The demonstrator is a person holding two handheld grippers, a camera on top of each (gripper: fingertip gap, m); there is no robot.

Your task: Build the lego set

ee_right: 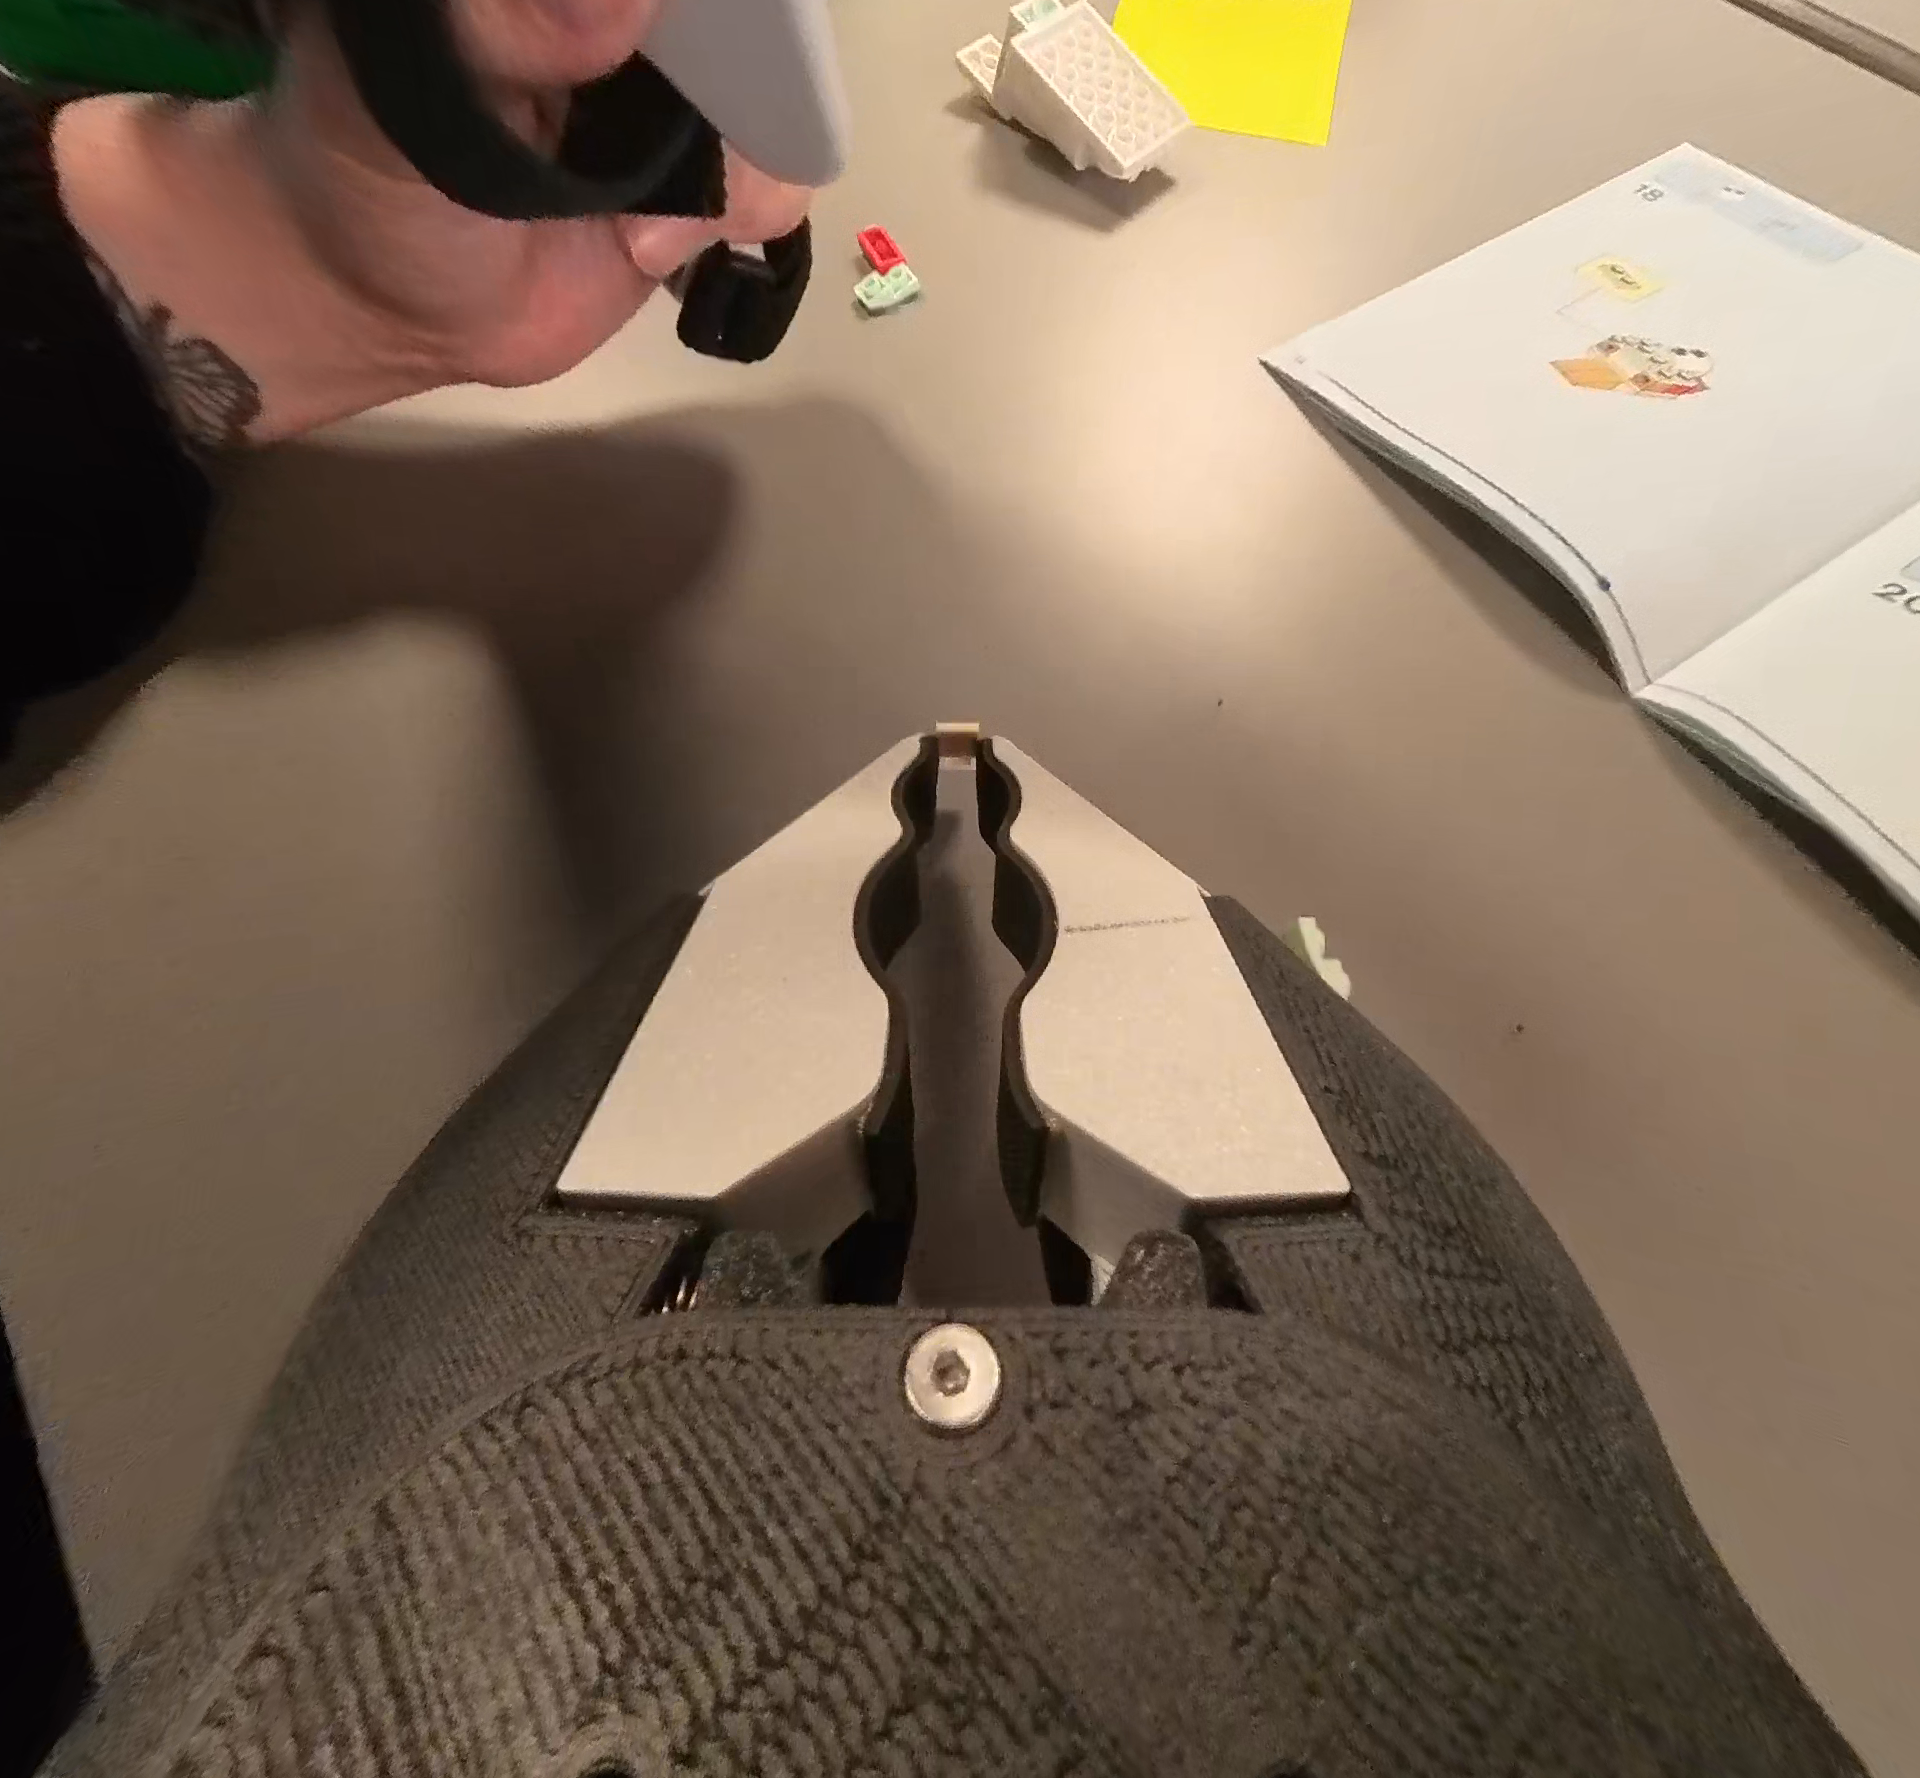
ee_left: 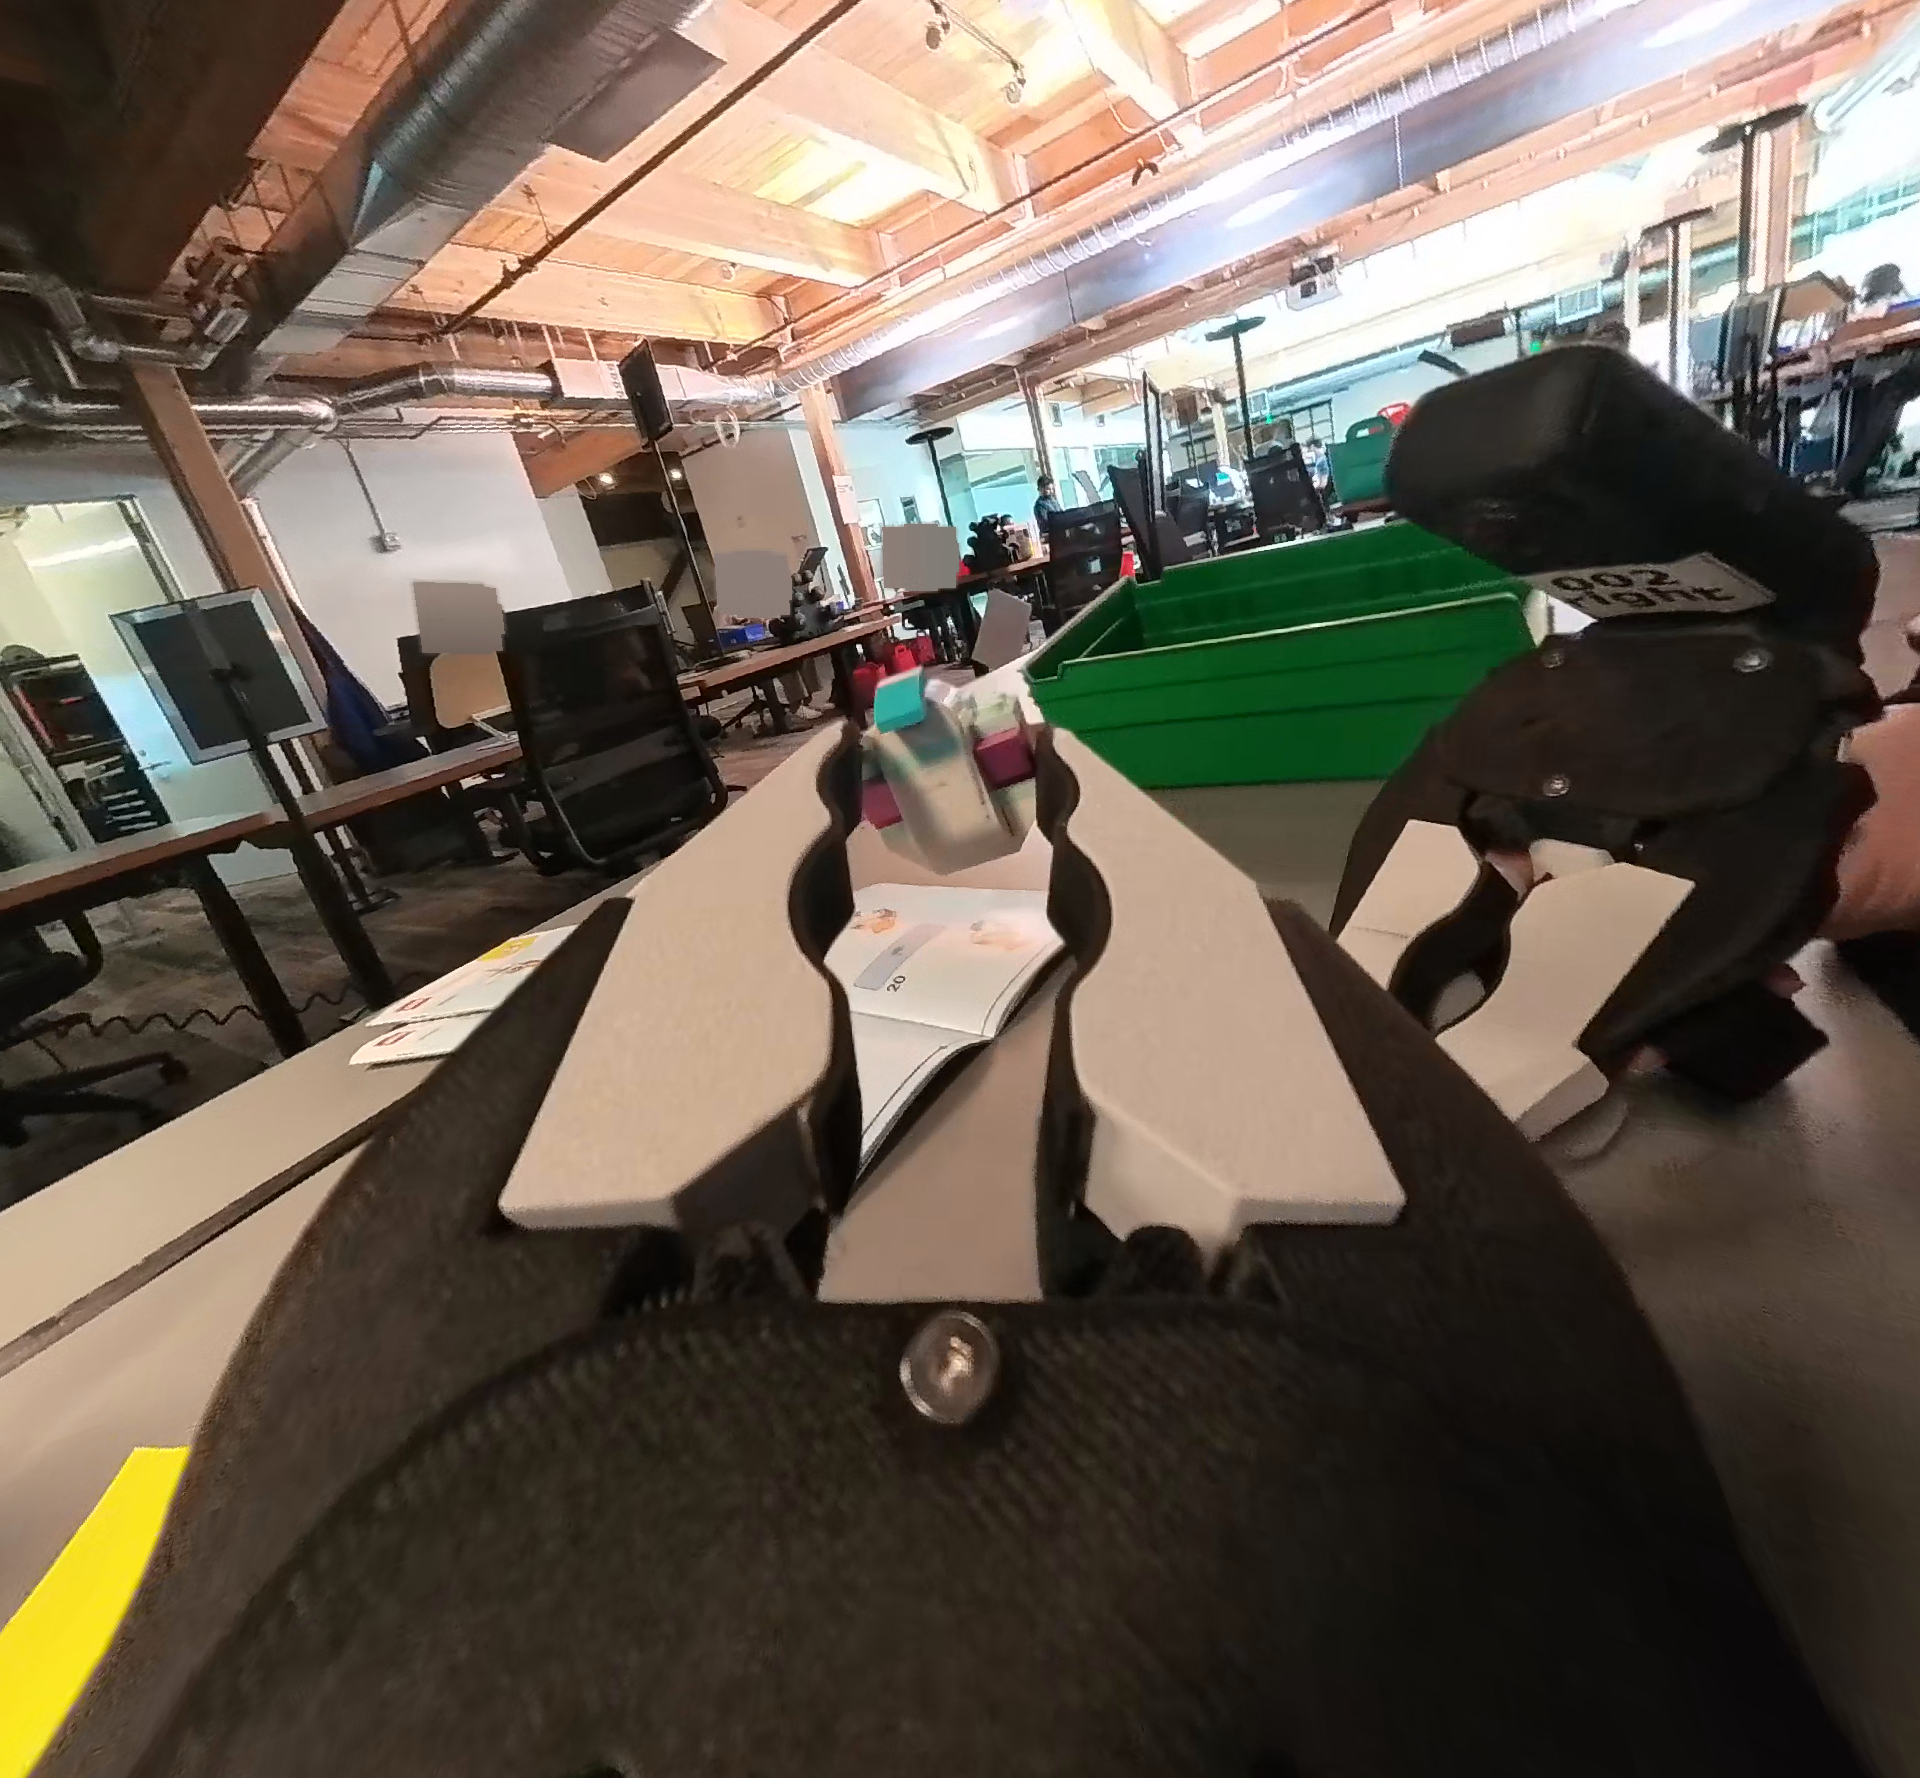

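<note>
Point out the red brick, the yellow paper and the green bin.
red brick (ee_right: 883, 247): right wrist view, centre of its top.
yellow paper (ee_right: 1236, 61): right wrist view, middle of the sheet.
green bin (ee_left: 1247, 720): left wrist view, near outer wall.

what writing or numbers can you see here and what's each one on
I won't quote writing; these bear it.
White label on the right gripper: printed, legible.
Open white instruction booklet: page numbers.
White cards at the table edge: red marks, blurred.
Yellow paper sheet: none.

Booklet (ee_right: 1683, 481) cropped; held model (ee_left: 951, 778) blurred.
</note>
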